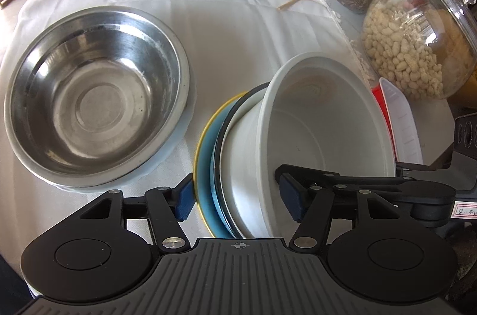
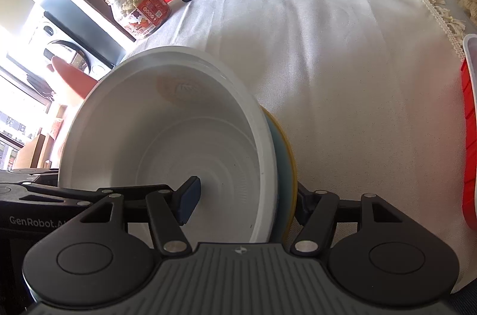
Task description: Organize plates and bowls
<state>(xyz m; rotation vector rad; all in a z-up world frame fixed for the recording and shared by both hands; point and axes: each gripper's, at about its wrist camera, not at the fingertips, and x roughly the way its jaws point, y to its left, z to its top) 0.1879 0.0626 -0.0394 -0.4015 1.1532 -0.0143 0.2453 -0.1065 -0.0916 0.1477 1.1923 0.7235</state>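
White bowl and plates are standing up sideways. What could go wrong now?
The white bowl and blue plate stand on edge, pinched by the right gripper. The left gripper only straddles them with wide jaws, so the stack might slip or tip over. It could then knock the peanut jar close beside it, or bang into the steel bowl.
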